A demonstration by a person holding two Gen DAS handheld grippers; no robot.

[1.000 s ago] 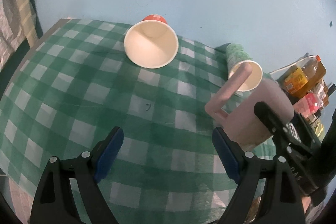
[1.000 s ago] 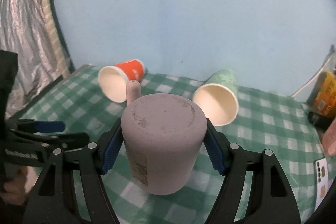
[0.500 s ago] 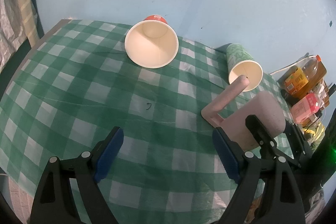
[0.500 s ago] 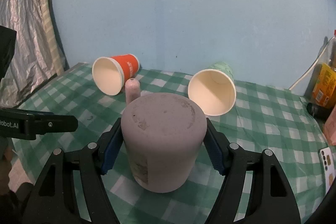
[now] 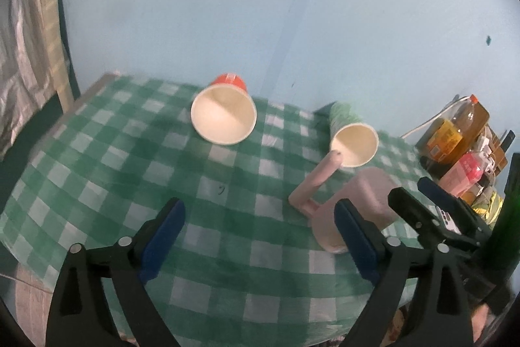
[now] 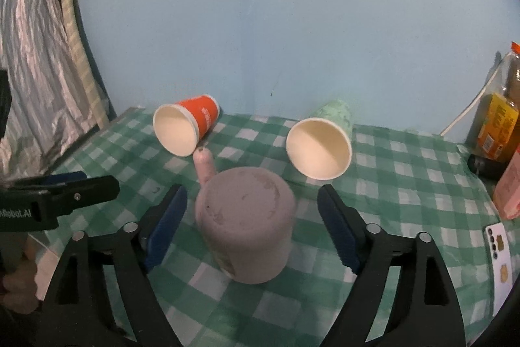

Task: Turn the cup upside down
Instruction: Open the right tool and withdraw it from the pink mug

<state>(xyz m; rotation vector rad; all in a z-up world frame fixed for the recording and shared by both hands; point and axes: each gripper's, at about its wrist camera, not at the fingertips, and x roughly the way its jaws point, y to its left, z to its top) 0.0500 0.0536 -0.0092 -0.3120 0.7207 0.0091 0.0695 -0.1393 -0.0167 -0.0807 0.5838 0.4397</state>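
- One pink mug (image 6: 245,218) is being left upside down on the green checked tablecloth (image 6: 406,184), between the spread, non-touching fingers of the right gripper (image 6: 252,225).
- Nothing is being held by the left gripper (image 5: 260,236), its jaws wide apart.
- Two paper cups are being seen farther back on their sides: one orange cup (image 6: 185,129), one green cup (image 6: 321,142).
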